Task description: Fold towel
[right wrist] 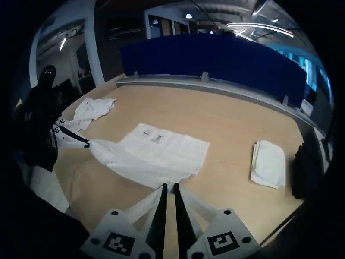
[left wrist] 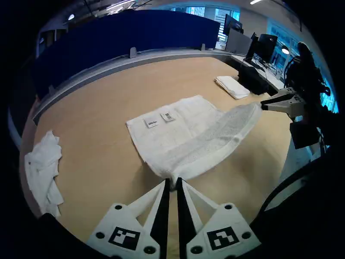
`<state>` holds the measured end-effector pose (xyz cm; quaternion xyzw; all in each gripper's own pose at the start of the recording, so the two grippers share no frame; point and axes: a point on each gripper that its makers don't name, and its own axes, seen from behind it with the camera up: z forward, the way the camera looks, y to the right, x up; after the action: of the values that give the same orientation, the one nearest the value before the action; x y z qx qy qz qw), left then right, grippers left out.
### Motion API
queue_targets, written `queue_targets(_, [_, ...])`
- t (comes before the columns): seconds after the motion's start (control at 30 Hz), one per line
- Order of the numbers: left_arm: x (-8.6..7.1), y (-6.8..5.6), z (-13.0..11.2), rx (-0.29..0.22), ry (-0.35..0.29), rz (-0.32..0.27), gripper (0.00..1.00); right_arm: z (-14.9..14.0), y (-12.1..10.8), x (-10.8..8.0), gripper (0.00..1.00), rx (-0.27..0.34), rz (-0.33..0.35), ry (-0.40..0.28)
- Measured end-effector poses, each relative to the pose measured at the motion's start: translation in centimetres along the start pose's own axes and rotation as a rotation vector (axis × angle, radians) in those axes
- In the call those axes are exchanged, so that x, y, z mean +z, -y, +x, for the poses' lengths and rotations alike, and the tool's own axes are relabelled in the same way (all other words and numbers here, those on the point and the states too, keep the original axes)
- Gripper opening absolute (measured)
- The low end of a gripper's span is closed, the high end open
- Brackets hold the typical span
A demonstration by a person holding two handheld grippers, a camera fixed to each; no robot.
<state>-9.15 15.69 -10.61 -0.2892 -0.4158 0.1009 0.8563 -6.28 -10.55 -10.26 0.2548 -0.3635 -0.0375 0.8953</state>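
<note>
A white towel [left wrist: 181, 129] with two small labels lies spread on the wooden table [left wrist: 103, 108]; its near edge is lifted off the surface. In the left gripper view my left gripper [left wrist: 172, 180] is shut on one lifted corner. The right gripper [left wrist: 264, 105] holds the other lifted corner off to the right, with the edge stretched between them. In the right gripper view the towel [right wrist: 168, 151] lies ahead. My right gripper [right wrist: 168, 186] is shut on its near corner, and the left gripper [right wrist: 86, 144] pinches the far-left corner.
A folded white towel [left wrist: 233, 86] [right wrist: 268, 164] lies near the table's side edge. A crumpled white cloth [left wrist: 43, 168] [right wrist: 92, 110] sits at the opposite end. A blue partition [left wrist: 129, 34] runs along the back, with monitors [left wrist: 263, 45] beyond. A person in dark clothing [right wrist: 41, 112] stands at the table's edge.
</note>
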Motion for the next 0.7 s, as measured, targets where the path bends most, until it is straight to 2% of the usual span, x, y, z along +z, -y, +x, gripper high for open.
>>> queue_targets(0.3, [0.3,0.0,0.0,0.001,0.012,0.0,0.11,0.3,0.2,0.4,0.12,-0.003,0.001,0.005])
queue_targets(0.5, [0.3,0.7,0.6,-0.017,0.015,0.006,0.11,1.3,-0.3,0.8,0.12,-0.003,-0.005,0.001])
queue_targets(0.7, [0.9,1.6,1.6,-0.027,0.029,0.006,0.12,2.2,-1.3,2.2,0.11,-0.004,-0.015,0.011])
